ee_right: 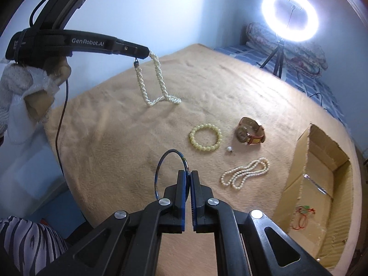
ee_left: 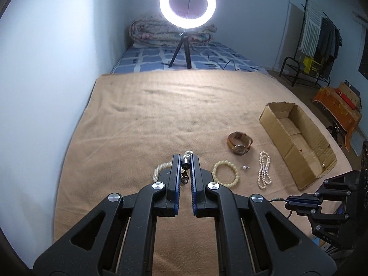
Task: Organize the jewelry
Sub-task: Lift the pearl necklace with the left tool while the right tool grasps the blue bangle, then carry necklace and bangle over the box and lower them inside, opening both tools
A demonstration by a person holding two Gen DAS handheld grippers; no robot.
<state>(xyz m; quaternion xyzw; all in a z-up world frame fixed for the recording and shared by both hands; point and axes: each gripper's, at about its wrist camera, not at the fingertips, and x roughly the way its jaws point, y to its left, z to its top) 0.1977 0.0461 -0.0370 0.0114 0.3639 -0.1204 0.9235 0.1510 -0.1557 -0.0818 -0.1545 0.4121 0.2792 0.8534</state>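
Left gripper [ee_left: 185,161]: fingers nearly closed, pinching the clasp end of a thick pearl necklace [ee_right: 158,80]. In the right wrist view the necklace hangs from the fingers in two strands, its lower loop resting on the tan blanket [ee_left: 149,119] that covers the bed.

Right gripper [ee_right: 188,174]: fingers pressed together on the rim of a thin blue bangle [ee_right: 165,161], which stands up and to the left of the fingertips, above the blanket.

Loose on the blanket, all apart from one another:
- yellow bead bracelet [ee_right: 205,137], lying flat in a ring.
- wristwatch [ee_right: 249,133] with brown strap, on its side, right of the bracelet.
- small single pearl piece [ee_right: 229,149], between bracelet and watch; kind too small to tell.
- fine white pearl strand [ee_right: 245,173], doubled over, near the box.

Cardboard box [ee_right: 306,156]: open-topped, at the blanket's right edge; red and green thin bands [ee_right: 302,216] lie inside.

Ring light [ee_left: 188,3] on tripod: lit, standing on the blue patterned sheet [ee_left: 207,57] beyond the blanket, before a folded quilt [ee_left: 149,32].
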